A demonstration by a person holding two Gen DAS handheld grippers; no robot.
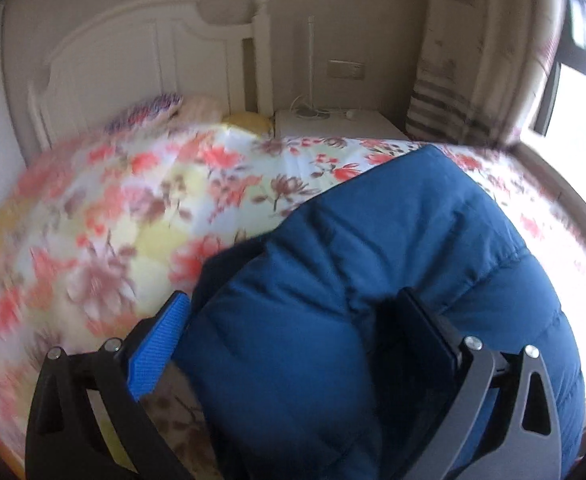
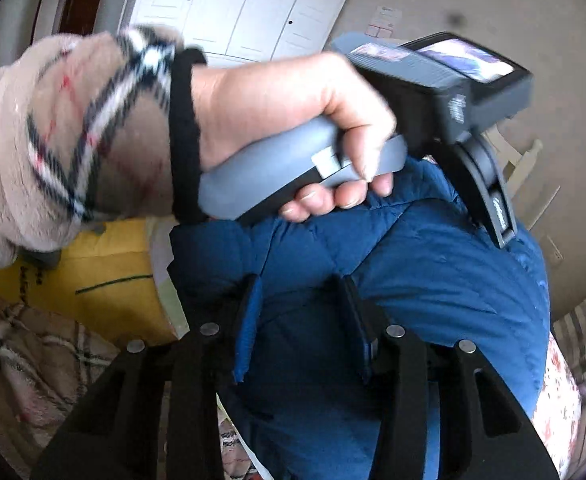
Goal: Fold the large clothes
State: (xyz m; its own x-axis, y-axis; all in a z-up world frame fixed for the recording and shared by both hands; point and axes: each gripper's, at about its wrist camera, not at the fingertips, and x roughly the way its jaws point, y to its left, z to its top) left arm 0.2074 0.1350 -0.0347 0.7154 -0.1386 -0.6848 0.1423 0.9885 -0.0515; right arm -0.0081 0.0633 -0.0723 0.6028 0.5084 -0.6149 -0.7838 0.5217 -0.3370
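Observation:
A blue padded jacket (image 1: 393, 264) lies bunched on the floral bedspread (image 1: 141, 200) and fills the lower right of the left wrist view. My left gripper (image 1: 293, 312) has its jaws wide apart around a thick fold of the jacket, pads against the fabric. In the right wrist view the same jacket (image 2: 433, 280) hangs in front. My right gripper (image 2: 299, 292) is closed on a fold of it. The person's left hand with the other gripper (image 2: 445, 92) shows above the jacket.
A white headboard (image 1: 133, 64) and pillows (image 1: 161, 108) stand at the far end of the bed. A white nightstand (image 1: 333, 124) sits beside it, with a striped curtain (image 1: 453, 80) and window to the right. A yellow bag (image 2: 93, 272) and white wardrobe doors (image 2: 233, 0) show in the right wrist view.

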